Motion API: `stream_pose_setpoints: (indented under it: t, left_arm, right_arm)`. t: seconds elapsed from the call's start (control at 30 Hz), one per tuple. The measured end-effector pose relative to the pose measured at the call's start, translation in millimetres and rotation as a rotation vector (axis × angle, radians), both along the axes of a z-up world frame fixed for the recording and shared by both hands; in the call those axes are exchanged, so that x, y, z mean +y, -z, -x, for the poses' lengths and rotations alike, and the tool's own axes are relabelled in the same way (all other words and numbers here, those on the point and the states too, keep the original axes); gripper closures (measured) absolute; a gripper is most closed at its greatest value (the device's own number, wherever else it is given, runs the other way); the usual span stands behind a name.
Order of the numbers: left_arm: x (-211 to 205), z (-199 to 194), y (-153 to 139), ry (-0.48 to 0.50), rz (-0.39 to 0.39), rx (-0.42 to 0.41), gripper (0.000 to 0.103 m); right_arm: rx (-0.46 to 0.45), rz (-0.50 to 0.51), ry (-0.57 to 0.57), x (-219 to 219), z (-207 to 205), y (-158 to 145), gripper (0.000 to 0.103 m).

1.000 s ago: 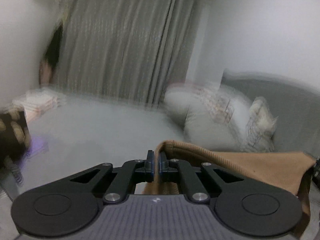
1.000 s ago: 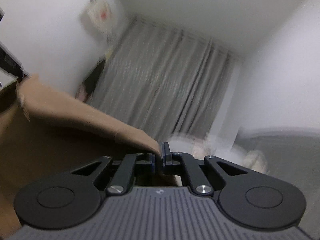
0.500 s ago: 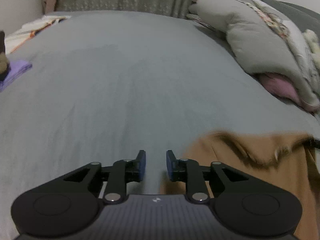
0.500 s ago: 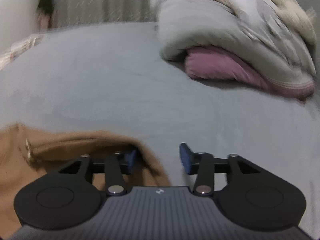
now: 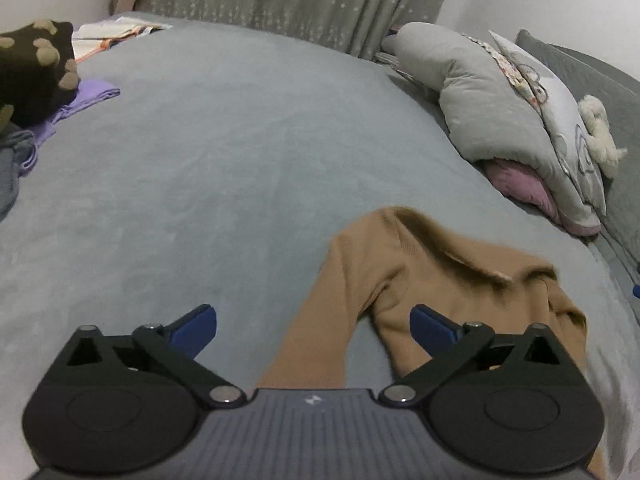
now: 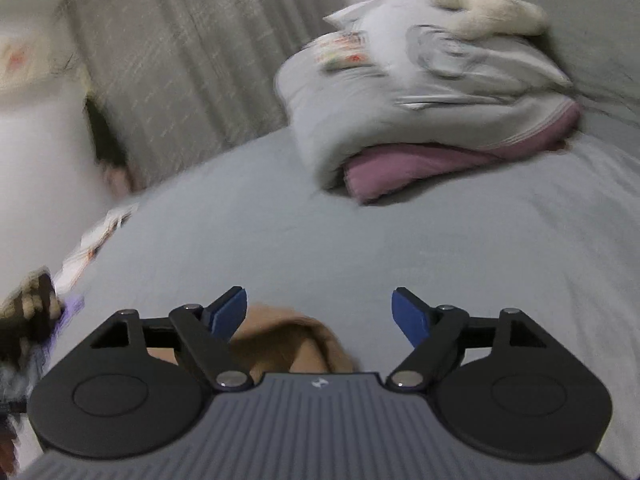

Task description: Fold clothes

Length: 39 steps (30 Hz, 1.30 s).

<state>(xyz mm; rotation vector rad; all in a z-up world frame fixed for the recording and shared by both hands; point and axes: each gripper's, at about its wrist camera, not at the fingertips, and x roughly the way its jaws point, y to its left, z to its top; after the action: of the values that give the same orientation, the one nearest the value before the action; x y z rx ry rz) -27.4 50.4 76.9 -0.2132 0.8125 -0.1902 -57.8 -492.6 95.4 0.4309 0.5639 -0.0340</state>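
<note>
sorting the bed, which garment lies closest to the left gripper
The tan sweater, spread on the grey bed between the left gripper fingers; the purple garment lies far off.

On the grey bed (image 5: pixel 224 152), your tan knit sweater (image 5: pixel 420 280) lies front right; grey bedding pile (image 5: pixel 500 120) behind it, dark spotted garment (image 5: pixel 32 68) far left.

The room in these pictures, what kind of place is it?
Most likely a bedroom: a wide bed with a grey cover, pillows piled at one side, and long grey curtains behind it.
</note>
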Motion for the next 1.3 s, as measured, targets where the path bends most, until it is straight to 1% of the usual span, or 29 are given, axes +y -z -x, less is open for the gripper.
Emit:
stream_pose_setpoints:
  t: [0.03, 0.13, 0.2, 0.23, 0.27, 0.33, 0.37, 0.4, 0.43, 0.47, 0.5, 0.53, 0.57, 0.6, 0.63, 0.7, 0.73, 0.77, 0.87, 0.93, 0.97, 1.07, 1.1, 1.17, 1.2, 1.23, 1.3]
  left_arm:
    - [-2, -1, 3, 0.013, 0.0, 0.007, 0.001]
    - [-7, 0, 9, 0.055, -0.007, 0.016, 0.001]
    - [-14, 2, 13, 0.099, -0.034, 0.002, 0.001]
    - [-19, 0, 16, 0.118, -0.047, 0.009, 0.001]
    - [-22, -1, 21, 0.135, -0.055, 0.022, 0.001]
    - [-26, -3, 28, 0.138, -0.065, 0.044, 0.001]
    - [-29, -5, 34, 0.137, -0.071, 0.063, 0.001]
    - [-32, -7, 39, 0.139, -0.071, 0.079, 0.001]
    - [-34, -8, 44, 0.141, -0.07, 0.096, 0.004]
    - [-37, -10, 49, 0.142, -0.074, 0.105, 0.005]
    - [-38, -9, 51, 0.14, -0.084, 0.104, 0.011]
    - [-41, -7, 53, 0.133, -0.122, 0.092, 0.025]
    - [-42, -5, 54, 0.131, -0.154, 0.082, 0.033]
    - [-43, -3, 54, 0.13, -0.185, 0.071, 0.046]
    - [-40, -2, 53, 0.122, -0.19, 0.067, 0.059]
    - [-24, -2, 51, 0.088, -0.133, 0.085, 0.072]
    - [-16, -2, 50, 0.074, -0.1, 0.095, 0.075]
    - [-6, -3, 49, 0.058, -0.051, 0.103, 0.076]
    - [16, -7, 44, 0.013, 0.048, 0.109, 0.077]
    - [25, -9, 38, -0.012, 0.08, 0.098, 0.077]
    - [29, -10, 35, -0.026, 0.092, 0.089, 0.077]
    - [44, -15, 25, -0.075, 0.125, 0.066, 0.077]
    - [48, -17, 23, -0.086, 0.13, 0.063, 0.077]
    - [59, -25, 16, -0.136, 0.115, 0.043, 0.077]
    - [64, -27, 14, -0.147, 0.11, 0.038, 0.077]
    - [71, -33, 11, -0.164, 0.103, 0.029, 0.077]
    - [85, -41, 9, -0.203, 0.125, 0.027, 0.077]
  right_arm:
    - [0.033, 0.018, -0.03, 1, 9, 6, 0.022]
    - [0.186, 0.028, -0.184, 9, 13, 42, 0.022]
    - [0.311, -0.007, -0.236, 16, 16, 77, 0.023]
    - [0.335, -0.025, -0.26, 20, 19, 87, 0.023]
    - [0.327, -0.025, -0.277, 23, 21, 91, 0.023]
    - [0.301, -0.014, -0.288, 31, 28, 94, 0.023]
    - [0.294, -0.016, -0.286, 33, 30, 94, 0.024]
    - [0.296, -0.016, -0.307, 40, 31, 94, 0.027]
    - [0.298, -0.017, -0.329, 47, 31, 95, 0.035]
    - [0.3, -0.01, -0.352, 52, 30, 96, 0.047]
    - [0.302, -0.012, -0.367, 56, 30, 98, 0.056]
    - [0.304, -0.014, -0.382, 61, 29, 99, 0.068]
    - [0.305, -0.021, -0.384, 62, 27, 102, 0.082]
    - [0.304, -0.05, -0.385, 58, 26, 103, 0.088]
    - [0.302, -0.079, -0.387, 55, 24, 105, 0.092]
    - [0.283, -0.044, -0.376, 48, 24, 98, 0.093]
    - [0.273, -0.026, -0.371, 45, 24, 94, 0.093]
    - [0.245, 0.043, -0.337, 43, 29, 80, 0.093]
    - [0.19, 0.302, -0.216, 43, 33, 50, 0.093]
    - [0.154, 0.568, -0.104, 46, 35, 30, 0.093]
    - [0.127, 0.662, -0.061, 46, 35, 22, 0.093]
    - [0.07, 0.894, 0.07, 45, 30, 7, 0.093]
    - [0.072, 0.971, 0.098, 45, 27, 8, 0.093]
    - [0.088, 1.102, 0.179, 36, 18, 17, 0.092]
    - [0.106, 1.129, 0.201, 26, 15, 23, 0.09]
    - [0.147, 1.118, 0.224, 16, 9, 30, 0.083]
    - [0.228, 1.093, 0.268, -5, -4, 46, 0.083]
